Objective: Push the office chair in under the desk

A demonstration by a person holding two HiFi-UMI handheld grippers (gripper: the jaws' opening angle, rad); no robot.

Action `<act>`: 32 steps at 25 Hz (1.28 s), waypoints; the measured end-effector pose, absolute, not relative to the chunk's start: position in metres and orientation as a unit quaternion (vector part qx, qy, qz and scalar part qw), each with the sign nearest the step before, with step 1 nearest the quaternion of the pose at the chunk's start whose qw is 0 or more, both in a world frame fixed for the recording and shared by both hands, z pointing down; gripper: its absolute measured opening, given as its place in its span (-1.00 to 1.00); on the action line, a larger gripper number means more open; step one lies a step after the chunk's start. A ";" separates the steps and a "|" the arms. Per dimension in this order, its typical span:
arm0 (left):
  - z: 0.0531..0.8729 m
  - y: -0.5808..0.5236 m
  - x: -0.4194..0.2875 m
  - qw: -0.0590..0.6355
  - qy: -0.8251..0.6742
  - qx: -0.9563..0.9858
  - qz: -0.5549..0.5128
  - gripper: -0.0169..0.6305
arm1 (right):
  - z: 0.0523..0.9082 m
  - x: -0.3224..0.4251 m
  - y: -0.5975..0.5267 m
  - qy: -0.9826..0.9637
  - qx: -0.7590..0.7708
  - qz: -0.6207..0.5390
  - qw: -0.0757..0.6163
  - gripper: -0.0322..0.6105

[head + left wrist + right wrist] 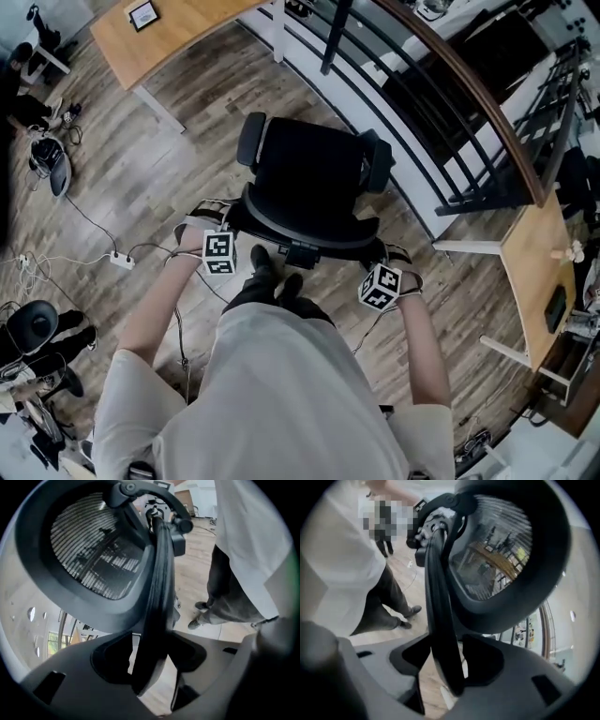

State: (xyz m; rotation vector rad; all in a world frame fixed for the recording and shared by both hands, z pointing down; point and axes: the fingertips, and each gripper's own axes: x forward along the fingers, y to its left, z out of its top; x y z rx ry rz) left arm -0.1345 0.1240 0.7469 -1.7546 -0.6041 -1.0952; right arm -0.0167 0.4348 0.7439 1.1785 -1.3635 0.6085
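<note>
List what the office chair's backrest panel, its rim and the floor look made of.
Backrest panel: see-through woven mesh, likely nylon; light shows through fine ribs.
Rim: probably black moulded plastic, smooth, with slightly glossy highlights.
Floor: wood-look planks with grain and board seams; real wood or laminate, can't tell.

Grey wood-plank floor [141,178]; curved railing [483,89] at upper right; white power strip [122,260] with cables at left

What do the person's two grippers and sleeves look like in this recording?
Both are grey moulded plastic: the left gripper and right gripper have broad grey fingers with dark recessed pads. Each carries a white cube printed with black square markers. The person wears a white short-sleeved top.
</note>
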 end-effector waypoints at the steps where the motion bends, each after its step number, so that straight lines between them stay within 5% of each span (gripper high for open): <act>1: 0.752 0.122 -0.133 0.482 -0.251 -0.709 -0.450 -0.29 | 0.753 -0.014 0.438 -0.576 0.489 0.254 0.604 -0.28; 11: 0.767 0.116 -0.125 0.493 -0.286 -0.688 -0.450 -0.66 | 0.766 0.005 0.422 -0.554 0.515 0.206 0.621 -0.46; 32: 0.768 0.063 -0.117 0.500 -0.291 -0.684 -0.444 -0.67 | 0.768 0.001 0.376 -0.548 0.512 0.213 0.626 -0.50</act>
